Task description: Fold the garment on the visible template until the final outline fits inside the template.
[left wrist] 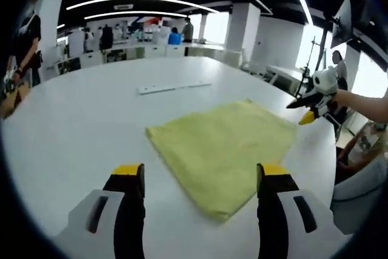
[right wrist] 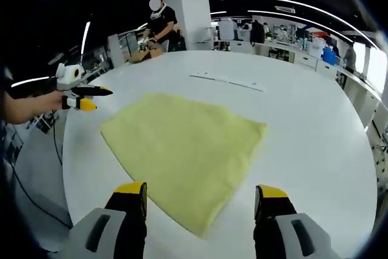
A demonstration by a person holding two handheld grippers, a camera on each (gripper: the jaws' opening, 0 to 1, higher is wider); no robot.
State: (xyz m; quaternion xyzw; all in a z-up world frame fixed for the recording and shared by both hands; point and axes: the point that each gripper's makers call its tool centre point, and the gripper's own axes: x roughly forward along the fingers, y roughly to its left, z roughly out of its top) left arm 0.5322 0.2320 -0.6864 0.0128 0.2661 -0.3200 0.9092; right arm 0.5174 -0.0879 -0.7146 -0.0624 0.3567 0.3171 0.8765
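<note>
On the white round table (left wrist: 73,131), folded yellow cloth (left wrist: 221,150) lying flat at centre, left gripper (left wrist: 200,180) jaws apart at 6 o'clock, empty, right gripper (right wrist: 200,198) likewise spread, empty, white strip (left wrist: 173,88) at 12 o'clock beyond the cloth.

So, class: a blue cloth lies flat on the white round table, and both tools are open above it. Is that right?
Not quite: the cloth is yellow, not blue, as the right gripper view shows. It does lie flat on the white table, with the left tool and right tool both open.
</note>
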